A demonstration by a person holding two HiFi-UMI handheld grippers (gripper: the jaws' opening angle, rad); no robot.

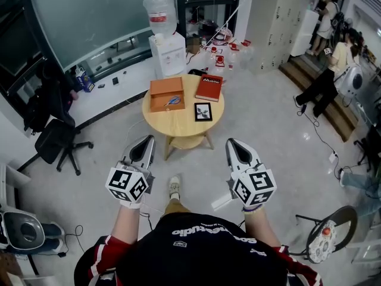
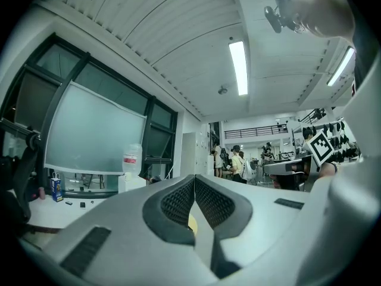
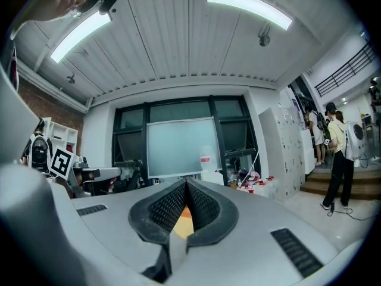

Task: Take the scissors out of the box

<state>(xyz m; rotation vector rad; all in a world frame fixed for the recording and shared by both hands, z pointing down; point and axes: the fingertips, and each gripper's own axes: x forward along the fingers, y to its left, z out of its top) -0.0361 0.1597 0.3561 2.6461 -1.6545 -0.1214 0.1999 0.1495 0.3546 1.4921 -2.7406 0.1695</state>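
Note:
A round wooden table (image 1: 181, 127) stands ahead of me. On its left part lies an open orange box (image 1: 166, 93) with blue-handled scissors (image 1: 172, 100) inside. My left gripper (image 1: 144, 142) and my right gripper (image 1: 233, 142) hover side by side well short of the table, both pointing toward it. Both are shut with nothing between their jaws. In the left gripper view (image 2: 194, 177) and the right gripper view (image 3: 186, 182) the dark pads meet at the tips, and a sliver of the tabletop shows in the gap below them.
A red book (image 1: 209, 87) and a small framed picture (image 1: 203, 111) lie on the table's right part. A water dispenser (image 1: 165, 43) stands behind the table, an office chair (image 1: 55, 140) at the left. People (image 1: 326, 82) stand by steps at the far right.

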